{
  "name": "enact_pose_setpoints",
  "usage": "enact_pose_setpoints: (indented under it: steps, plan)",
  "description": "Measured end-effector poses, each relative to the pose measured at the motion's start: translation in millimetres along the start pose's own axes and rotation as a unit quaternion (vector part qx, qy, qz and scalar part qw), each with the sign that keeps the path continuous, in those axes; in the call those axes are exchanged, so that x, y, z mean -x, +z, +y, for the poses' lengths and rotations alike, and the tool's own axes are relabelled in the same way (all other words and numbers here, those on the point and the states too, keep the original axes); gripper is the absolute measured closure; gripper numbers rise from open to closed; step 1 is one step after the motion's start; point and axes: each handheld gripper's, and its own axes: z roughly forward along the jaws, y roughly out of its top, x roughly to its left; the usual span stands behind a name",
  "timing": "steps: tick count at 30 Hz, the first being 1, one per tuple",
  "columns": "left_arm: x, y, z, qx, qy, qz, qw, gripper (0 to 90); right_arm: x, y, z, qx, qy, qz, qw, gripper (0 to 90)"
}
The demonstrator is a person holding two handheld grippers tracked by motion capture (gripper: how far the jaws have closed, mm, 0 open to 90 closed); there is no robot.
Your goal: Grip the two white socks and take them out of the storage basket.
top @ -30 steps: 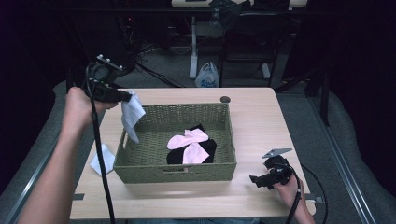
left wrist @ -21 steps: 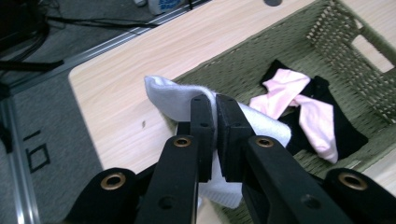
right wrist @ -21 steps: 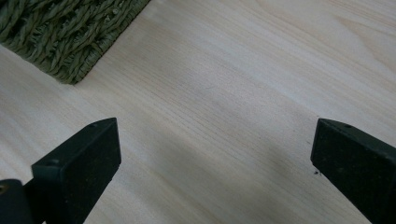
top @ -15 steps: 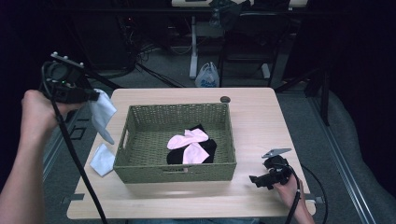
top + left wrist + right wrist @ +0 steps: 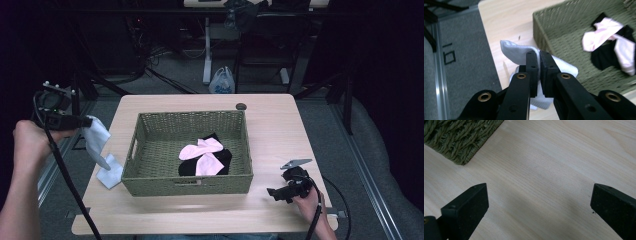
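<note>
- The left gripper [image 5: 89,121] hangs off the left edge of the table [image 5: 280,125], held up in the person's left hand [image 5: 31,141].
- Its jaws are pressed together on a white sock [image 5: 96,140], pinching the cloth near its top; in the left gripper view the white cloth [image 5: 516,53] bulges out on both sides of the closed black pads.
- The sock droops from the jaws, and its lower tip points down toward a second white sock [image 5: 110,175] that lies flat at the left edge of the table, just beside the basket [image 5: 150,185].
- The held sock is outside the basket, to the left of its left wall, and I cannot tell whether its tip touches the sock below.
- The green woven basket sits in the middle of the table; inside it lie pink socks [image 5: 202,154] on top of black socks [image 5: 225,159].
- The right gripper [image 5: 274,192] rests low at the near right corner of the table, held by the right hand [image 5: 309,200].
- Its jaws stand spread wide apart with bare wood between them, and a corner of the basket [image 5: 456,137] shows just ahead of them in the right gripper view.
</note>
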Motion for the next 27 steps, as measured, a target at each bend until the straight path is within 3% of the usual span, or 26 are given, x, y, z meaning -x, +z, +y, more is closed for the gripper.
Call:
enact_pose_setpoints:
  steps: [14,15,23,27]
  plan:
    - [-17.3,75.5,-45.8,-0.047,-0.041,-0.022,0.9978,86.1,0.5,-0.5,-0.3,-0.003,-0.002,-0.003,1.0,1.3]
    - [-17.9,80.4,-48.4,-0.047,-0.045,-0.024,0.9976,86.1,1.2,-0.9,-0.2,-0.008,-0.007,-0.011,0.9999,1.3]
    - [-18.3,118.5,-67.4,-0.073,-0.061,-0.029,0.995,86.1,0.3,-0.4,-0.2,-0.004,-0.002,-0.003,1.0,1.3]
    - [-20.4,137.6,-76.2,-0.082,-0.072,-0.046,0.993,85.8,0.3,-0.4,-0.4,-0.003,-0.002,-0.003,1.0,1.3]
